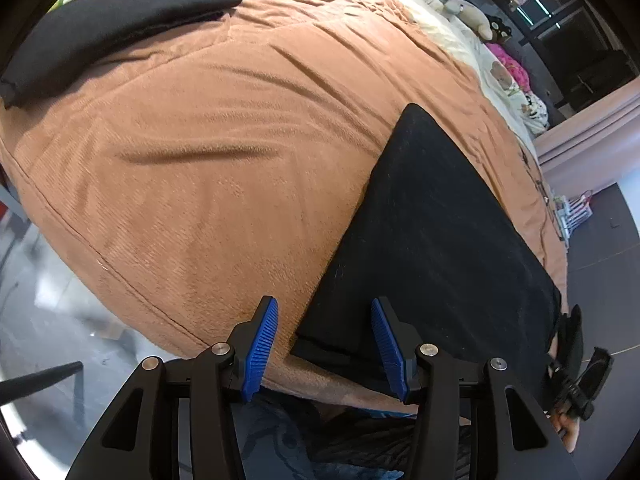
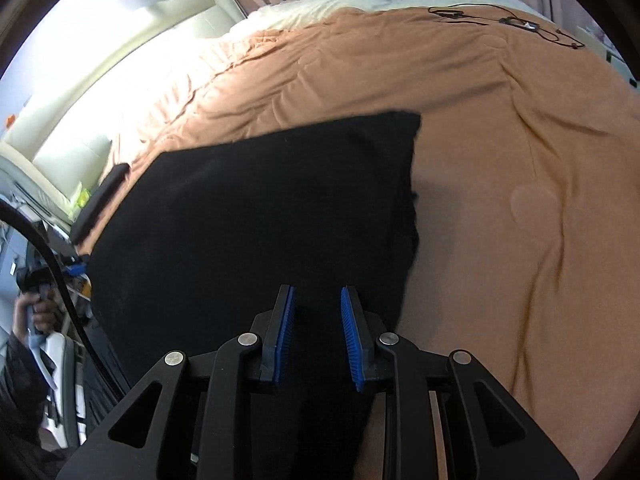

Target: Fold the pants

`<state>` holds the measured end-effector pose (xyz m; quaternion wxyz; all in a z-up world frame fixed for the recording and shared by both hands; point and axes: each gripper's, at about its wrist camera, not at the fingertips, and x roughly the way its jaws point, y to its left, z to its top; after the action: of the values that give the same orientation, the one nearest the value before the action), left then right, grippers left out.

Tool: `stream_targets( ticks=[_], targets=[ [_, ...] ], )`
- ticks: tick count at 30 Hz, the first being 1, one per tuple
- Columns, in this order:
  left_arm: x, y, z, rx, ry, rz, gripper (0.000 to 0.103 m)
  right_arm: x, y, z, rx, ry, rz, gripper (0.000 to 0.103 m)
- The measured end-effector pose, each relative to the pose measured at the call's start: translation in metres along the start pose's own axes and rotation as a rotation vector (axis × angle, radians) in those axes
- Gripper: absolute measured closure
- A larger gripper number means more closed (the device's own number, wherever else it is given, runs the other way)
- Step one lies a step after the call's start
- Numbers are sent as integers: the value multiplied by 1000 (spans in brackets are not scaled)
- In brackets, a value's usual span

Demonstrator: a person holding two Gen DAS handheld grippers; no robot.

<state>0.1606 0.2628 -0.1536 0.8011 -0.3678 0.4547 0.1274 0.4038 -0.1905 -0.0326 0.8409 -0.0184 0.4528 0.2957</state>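
Left wrist view showed, from left to right, a second black garment (image 1: 112, 20) lying at the far left of the brown blanket (image 1: 224, 160), then the left gripper (image 1: 324, 312) with its blue pads (image 1: 262, 344) standing apart, nothing pressed between them. The near left corner of the folded black pants (image 1: 432, 240) lay just beyond that gap, flat on the blanket, and the pants ran away to the right, toward stuffed toys (image 1: 476, 20) at the head of the bed.

Right wrist view showed, at the far left, a hand (image 2: 38, 312) gripping a handle, blurred enough that it was probably the one holding the other tool. Further right, the pants (image 2: 260, 220) covered the middle of the blanket (image 2: 520, 180). The right gripper (image 2: 318, 300) hung over their near edge, its pads parted by a narrow gap, with black cloth behind them but not visibly pinched. A thin black cable (image 2: 520, 24) lay far right.
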Motion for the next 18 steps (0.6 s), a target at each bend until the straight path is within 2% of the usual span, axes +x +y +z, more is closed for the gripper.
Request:
stream_targets(
  ticks=[4,12,18],
  targets=[
    [2,7,0,-26,-6,-57,52,-15,17,-1,-14,1,-89,81],
    [8,8,6,-6,-15,-141,52,-54,71,7,-33,-73,-38,81],
    [15,12,4,-56,-31,-228,52,-36,116,11,-43,-71,5,81]
  ],
)
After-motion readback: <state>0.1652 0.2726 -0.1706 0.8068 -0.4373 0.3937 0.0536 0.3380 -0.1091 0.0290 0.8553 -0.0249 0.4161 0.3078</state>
